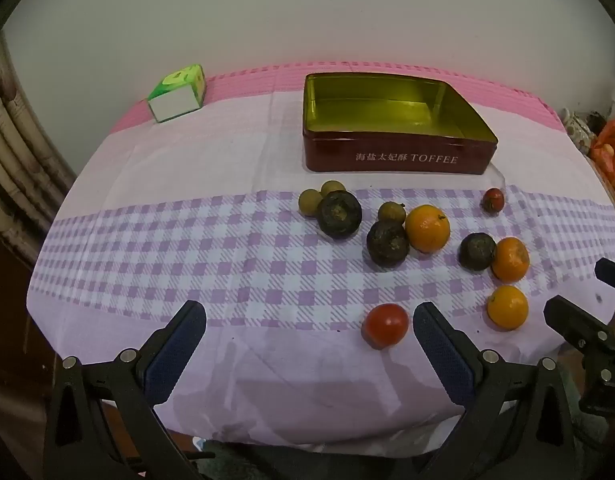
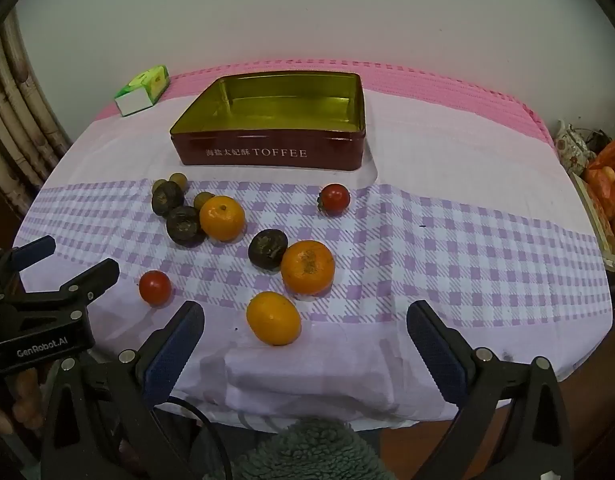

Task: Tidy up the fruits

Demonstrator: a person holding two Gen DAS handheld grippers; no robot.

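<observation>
Above the near edge of the cloth-covered surface (image 1: 147,184), both tools hang wide open and empty, no fruit yet gathered.

Left tool (image 1: 309,320) has nothing between its jaws, a red tomato (image 1: 386,325) just beside its right finger; right tool (image 2: 305,322) is likewise empty, an orange (image 2: 273,318) between its spread fingers but untouched; the opening pick seems at hand, calling for a lowering onto one round fruit before closing; beyond the scattered fruit, the open toffee tin (image 1: 395,156) lies with its long axis across the surface, its lettered side facing the tools.
</observation>
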